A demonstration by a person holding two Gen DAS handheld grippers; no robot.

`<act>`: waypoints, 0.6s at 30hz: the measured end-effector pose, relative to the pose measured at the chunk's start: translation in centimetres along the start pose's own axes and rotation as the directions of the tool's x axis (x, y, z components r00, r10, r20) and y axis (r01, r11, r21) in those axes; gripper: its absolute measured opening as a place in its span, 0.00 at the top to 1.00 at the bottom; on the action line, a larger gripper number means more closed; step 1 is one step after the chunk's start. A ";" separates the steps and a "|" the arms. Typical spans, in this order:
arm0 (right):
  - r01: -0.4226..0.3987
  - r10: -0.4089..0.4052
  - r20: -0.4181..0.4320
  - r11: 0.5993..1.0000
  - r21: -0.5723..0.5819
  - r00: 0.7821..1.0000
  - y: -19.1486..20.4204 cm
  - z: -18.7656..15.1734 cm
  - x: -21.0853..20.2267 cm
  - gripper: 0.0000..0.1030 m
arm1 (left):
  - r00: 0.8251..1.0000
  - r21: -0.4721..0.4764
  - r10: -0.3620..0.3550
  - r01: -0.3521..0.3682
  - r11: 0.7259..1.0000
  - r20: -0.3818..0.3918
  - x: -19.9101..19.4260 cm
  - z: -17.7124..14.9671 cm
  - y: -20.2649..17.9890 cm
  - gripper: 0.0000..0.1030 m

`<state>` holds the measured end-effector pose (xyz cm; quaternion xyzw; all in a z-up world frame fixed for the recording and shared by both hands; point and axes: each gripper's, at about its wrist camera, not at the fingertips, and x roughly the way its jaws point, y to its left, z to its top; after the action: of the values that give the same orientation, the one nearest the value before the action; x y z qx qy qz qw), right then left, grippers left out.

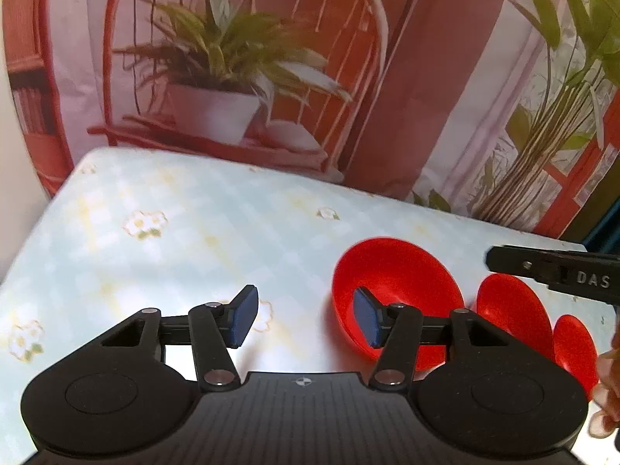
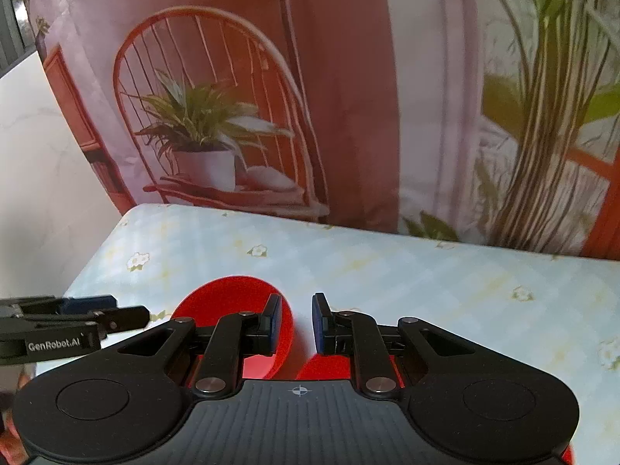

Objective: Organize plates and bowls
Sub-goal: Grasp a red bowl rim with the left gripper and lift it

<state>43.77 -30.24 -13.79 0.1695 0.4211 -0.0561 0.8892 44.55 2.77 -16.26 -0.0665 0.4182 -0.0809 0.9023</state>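
Observation:
Three red bowls stand in a row on the table in the left wrist view: a large bowl [image 1: 403, 275], a middle bowl [image 1: 511, 310] and a small bowl [image 1: 575, 348]. My left gripper [image 1: 306, 319] is open and empty, its right pad in front of the large bowl's near left rim. My right gripper [image 2: 296, 323] is open with a narrow gap and holds nothing. Its left pad is in front of the large bowl [image 2: 228, 302]; another red bowl [image 2: 329, 366] shows just beneath it. The right gripper's finger [image 1: 550, 267] reaches in over the middle bowl.
The table [image 1: 193, 224] has a pale blue flowered cloth. A printed backdrop with a red chair and a potted plant [image 1: 217, 77] hangs behind its far edge. A white wall [image 2: 46, 178] is at the left. The left gripper's fingers [image 2: 77, 316] show at the left.

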 end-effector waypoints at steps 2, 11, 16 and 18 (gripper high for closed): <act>-0.015 0.015 -0.009 1.000 0.015 1.000 0.1 -0.2 0.8 0.84 | 0.999 -0.010 -0.023 0.023 1.000 -0.023 0.6 -0.4 -0.1 0.49; -0.019 0.020 -0.057 1.000 0.024 0.998 0.6 -1.3 3.5 0.84 | 0.994 -0.033 -0.093 0.091 0.995 -0.057 2.2 -1.3 -0.2 0.81; -0.022 0.024 -0.078 0.999 0.031 0.997 0.8 -1.6 4.5 0.84 | 0.993 -0.036 -0.092 0.090 0.995 -0.067 2.8 -1.3 -0.4 0.83; -0.031 0.034 -0.087 0.999 0.040 0.996 0.7 -1.8 4.8 0.88 | 0.993 -0.041 -0.093 0.090 0.995 -0.072 2.9 -1.3 -0.4 0.84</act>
<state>45.68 -28.71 -18.39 0.1958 0.4559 -0.0421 0.8672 45.30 1.72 -19.16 -0.0996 0.4491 -0.1169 0.8802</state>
